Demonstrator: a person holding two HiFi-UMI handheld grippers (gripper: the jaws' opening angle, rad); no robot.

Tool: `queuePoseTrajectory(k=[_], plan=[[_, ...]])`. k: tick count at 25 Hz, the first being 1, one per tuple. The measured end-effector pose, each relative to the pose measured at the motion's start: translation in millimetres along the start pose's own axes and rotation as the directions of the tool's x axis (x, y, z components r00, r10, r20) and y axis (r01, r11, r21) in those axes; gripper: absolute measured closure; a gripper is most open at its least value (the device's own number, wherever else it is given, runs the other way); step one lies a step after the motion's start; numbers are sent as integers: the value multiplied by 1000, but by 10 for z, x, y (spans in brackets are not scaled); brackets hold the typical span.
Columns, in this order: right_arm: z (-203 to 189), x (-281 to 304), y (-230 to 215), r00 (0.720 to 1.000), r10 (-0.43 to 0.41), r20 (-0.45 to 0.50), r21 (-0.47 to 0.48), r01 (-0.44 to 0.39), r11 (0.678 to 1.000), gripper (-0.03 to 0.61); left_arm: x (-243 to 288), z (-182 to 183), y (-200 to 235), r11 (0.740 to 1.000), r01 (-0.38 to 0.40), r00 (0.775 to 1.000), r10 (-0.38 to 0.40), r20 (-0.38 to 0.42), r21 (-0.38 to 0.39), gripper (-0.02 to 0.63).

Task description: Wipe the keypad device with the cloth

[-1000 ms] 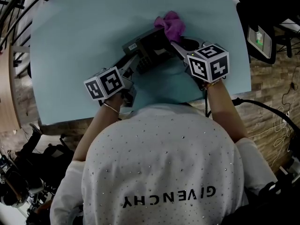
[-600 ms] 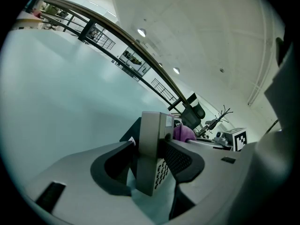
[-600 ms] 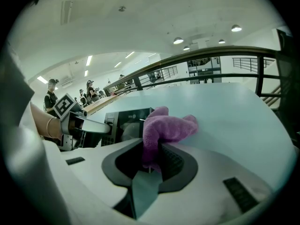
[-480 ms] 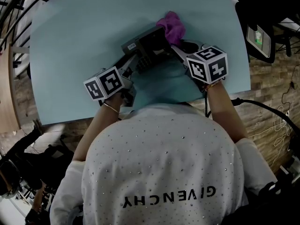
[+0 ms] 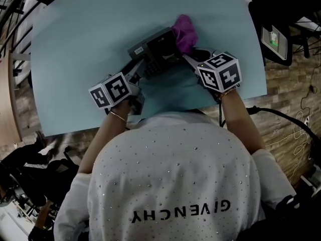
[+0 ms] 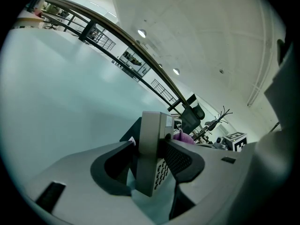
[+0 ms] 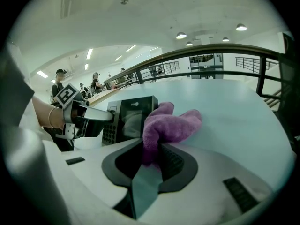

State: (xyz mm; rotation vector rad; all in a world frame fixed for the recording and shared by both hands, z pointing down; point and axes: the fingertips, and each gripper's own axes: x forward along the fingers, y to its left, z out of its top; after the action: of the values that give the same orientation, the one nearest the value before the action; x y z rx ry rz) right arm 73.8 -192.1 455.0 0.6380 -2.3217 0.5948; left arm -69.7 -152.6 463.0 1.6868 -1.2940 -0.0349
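The keypad device (image 5: 155, 50) is a dark grey box with a screen and a button pad, lying on the pale blue table (image 5: 90, 34). My left gripper (image 5: 144, 69) is shut on its near end; the left gripper view shows the device (image 6: 154, 153) standing edge-on between the pads. My right gripper (image 5: 184, 54) is shut on the purple cloth (image 5: 184, 32), which rests against the device's right end. In the right gripper view the cloth (image 7: 168, 125) bulges out of the jaws and touches the device (image 7: 131, 118) beside its screen.
The table's near edge (image 5: 150, 119) runs just in front of the person's body. A black chair and cables (image 5: 281, 34) stand off the table's right side. Railings and people (image 7: 75, 86) show in the far background.
My right gripper has moved slightly left and down, bringing the cloth closer against the device's right end. The left gripper and device have kept still.
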Motion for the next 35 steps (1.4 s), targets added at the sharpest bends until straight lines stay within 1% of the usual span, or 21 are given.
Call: queuePoseTrajectory(k=[6,11,17,25,32,33,35], plan=[[-102,-14,9,999,13,-29,-3,-13,1000,499,5,3,-3,1000,-4,1000,4,4,9,416],[-181,-31,20,999,16,-36,17,-15,1000,499,7,5,-12,1000,-1,1000,1,0,7,416],[-250,-36,35,998,4,-67,-27,-6,1000,499,7,-8,-5,1000,0,1000,0,1,5,414],[-340,-39,51,995,-4,-100,-46,0,999,499,6,4,-5,1000,2,1000,-3,9,3,414],[-482,-51,74,984,-51,-173,-160,23,987,502,13,8,-5,1000,15,1000,-15,22,-8,408],[-502,-56,88,982,-49,-183,-161,20,987,502,10,8,-5,1000,18,1000,-17,23,-9,408],[-520,-73,120,981,-32,-193,-133,6,991,503,-2,12,-5,1000,27,999,-27,26,-15,403]])
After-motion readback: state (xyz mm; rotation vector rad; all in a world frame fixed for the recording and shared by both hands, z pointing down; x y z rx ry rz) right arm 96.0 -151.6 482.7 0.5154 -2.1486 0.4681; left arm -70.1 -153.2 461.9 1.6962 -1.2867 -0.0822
